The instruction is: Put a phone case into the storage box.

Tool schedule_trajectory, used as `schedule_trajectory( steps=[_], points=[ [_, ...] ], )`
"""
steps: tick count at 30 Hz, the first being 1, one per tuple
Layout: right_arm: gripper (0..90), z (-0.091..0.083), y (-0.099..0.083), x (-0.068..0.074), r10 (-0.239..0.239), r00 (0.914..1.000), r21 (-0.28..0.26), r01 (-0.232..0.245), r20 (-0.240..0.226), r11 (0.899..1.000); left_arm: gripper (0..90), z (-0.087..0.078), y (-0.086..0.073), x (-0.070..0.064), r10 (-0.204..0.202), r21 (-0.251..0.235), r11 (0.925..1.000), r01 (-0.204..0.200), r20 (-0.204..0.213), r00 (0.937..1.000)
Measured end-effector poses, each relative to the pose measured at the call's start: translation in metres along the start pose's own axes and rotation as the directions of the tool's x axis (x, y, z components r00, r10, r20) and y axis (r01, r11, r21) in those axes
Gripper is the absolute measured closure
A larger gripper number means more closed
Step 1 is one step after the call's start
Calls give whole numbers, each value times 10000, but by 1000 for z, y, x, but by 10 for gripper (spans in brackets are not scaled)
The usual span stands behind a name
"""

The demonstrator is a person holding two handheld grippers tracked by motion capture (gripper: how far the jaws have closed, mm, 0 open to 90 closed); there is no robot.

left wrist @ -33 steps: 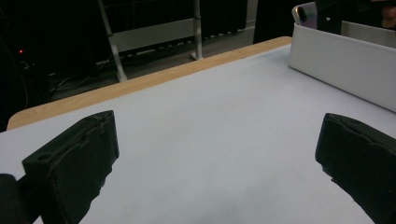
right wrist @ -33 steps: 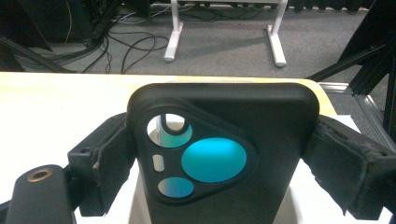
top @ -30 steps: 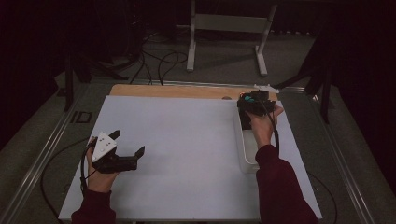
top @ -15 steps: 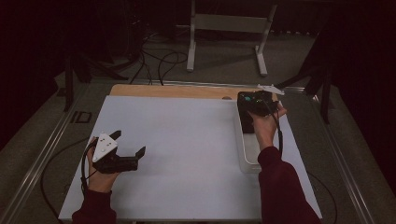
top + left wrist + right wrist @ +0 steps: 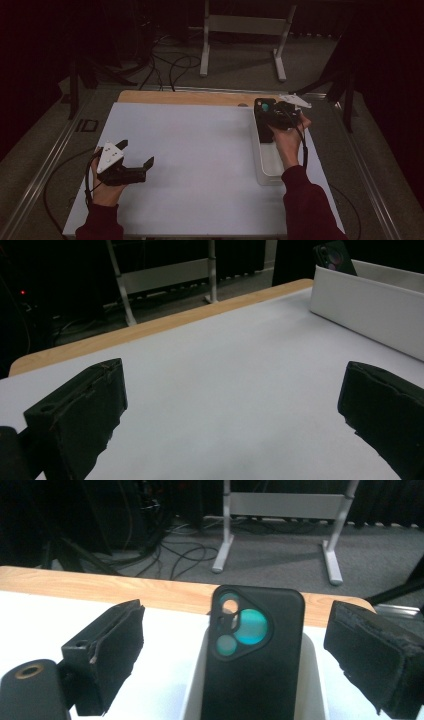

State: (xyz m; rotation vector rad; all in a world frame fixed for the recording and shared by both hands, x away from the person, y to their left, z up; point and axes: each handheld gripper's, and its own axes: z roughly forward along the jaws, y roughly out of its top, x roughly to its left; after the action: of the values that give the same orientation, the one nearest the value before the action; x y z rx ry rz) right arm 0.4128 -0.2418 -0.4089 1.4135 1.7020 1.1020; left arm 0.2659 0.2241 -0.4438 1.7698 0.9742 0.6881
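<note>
The right gripper (image 5: 272, 117) hovers over the far end of a white tray (image 5: 270, 165) that lies along the right side of the white mat (image 5: 200, 150). In the right gripper view its jaws stand wide apart, one on either side of a black phone case (image 5: 255, 650), and neither jaw touches it, so the tool is released. The case stands upright in the far end of the tray with its camera cut-out (image 5: 240, 625) facing the gripper; teal shows through the holes. In the left gripper view the top of the case (image 5: 334, 255) sticks up above the tray's white wall (image 5: 365, 310).

The left gripper (image 5: 135, 160) rests low over the near left part of the mat, well apart from the tray, held in the person's left hand (image 5: 105, 190). Its jaws are spread wide with bare mat between them, gripping nothing. A wooden table edge (image 5: 185, 97) runs along the far side of the mat.
</note>
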Motion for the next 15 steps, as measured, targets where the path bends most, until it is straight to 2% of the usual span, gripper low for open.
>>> schedule_trajectory(
  steps=[3, 10, 13, 15],
  points=[
    [85, -7, -3, 3, -262, 9995, -59, 261, -162, 9996, 0, 1, 0, 0, 0, 115, 9999, -1, 35, 10000],
    [85, -21, -8, 4, -299, 9986, -341, 285, -427, 9990, 0, 1, -1, 2, -85, 168, 9998, 85, 22, 10000],
    [85, -35, -18, 9, -521, 9961, -592, 479, -714, 9971, 0, 1, -1, 3, -90, 244, 9997, 89, 49, 9999],
    [85, -37, -20, 10, -620, 9954, -615, 575, -730, 9964, 0, 1, -1, 3, -90, 244, 9997, 89, 49, 9999]
  ],
)
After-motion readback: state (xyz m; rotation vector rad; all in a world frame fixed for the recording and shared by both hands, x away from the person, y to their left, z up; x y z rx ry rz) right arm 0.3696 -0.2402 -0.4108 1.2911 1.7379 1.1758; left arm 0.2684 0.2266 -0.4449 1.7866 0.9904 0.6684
